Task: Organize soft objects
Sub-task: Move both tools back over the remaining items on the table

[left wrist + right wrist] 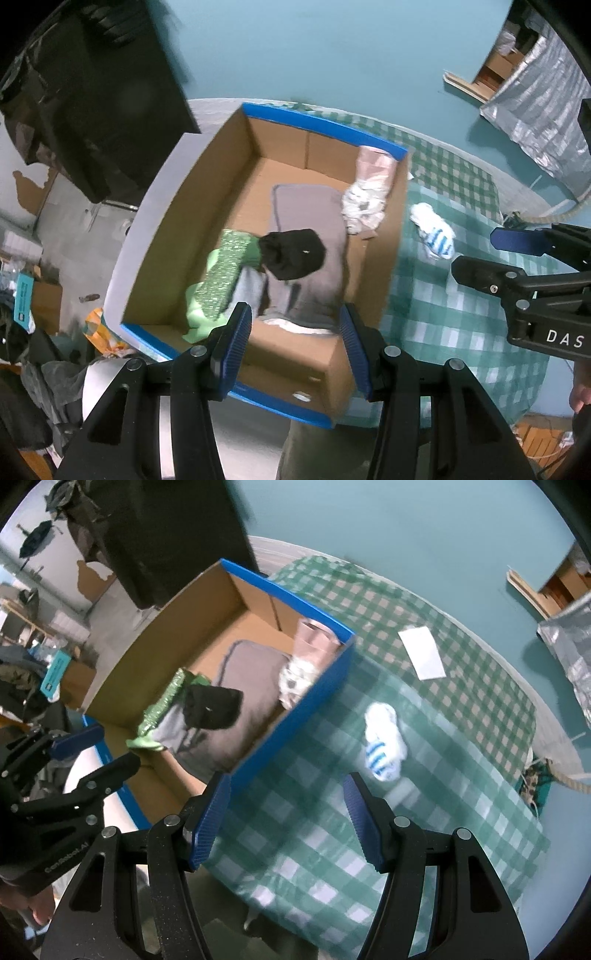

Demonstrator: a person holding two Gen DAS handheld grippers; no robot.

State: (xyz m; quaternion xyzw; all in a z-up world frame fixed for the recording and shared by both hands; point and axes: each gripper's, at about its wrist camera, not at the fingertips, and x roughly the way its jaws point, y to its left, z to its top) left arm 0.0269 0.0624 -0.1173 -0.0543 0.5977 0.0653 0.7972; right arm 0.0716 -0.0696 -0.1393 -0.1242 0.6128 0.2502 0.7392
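A cluttered room in what appears to be a lived-in home, seen from above. A round table under a green checked tablecloth (pixel 461 672) stands on a teal floor (pixel 332 48) at centre frame. At upper left, paint peels from a pale wall (pixel 92 572) beside a dark cabinet (pixel 92 92). Heaped clothing (pixel 40 387) and cardboard boxes (pixel 46 302) crowd the left edge; motion blur makes them hard to make out. At upper right, a silvery sheet (pixel 546 110) drapes over something near an open wooden unit (pixel 495 70).
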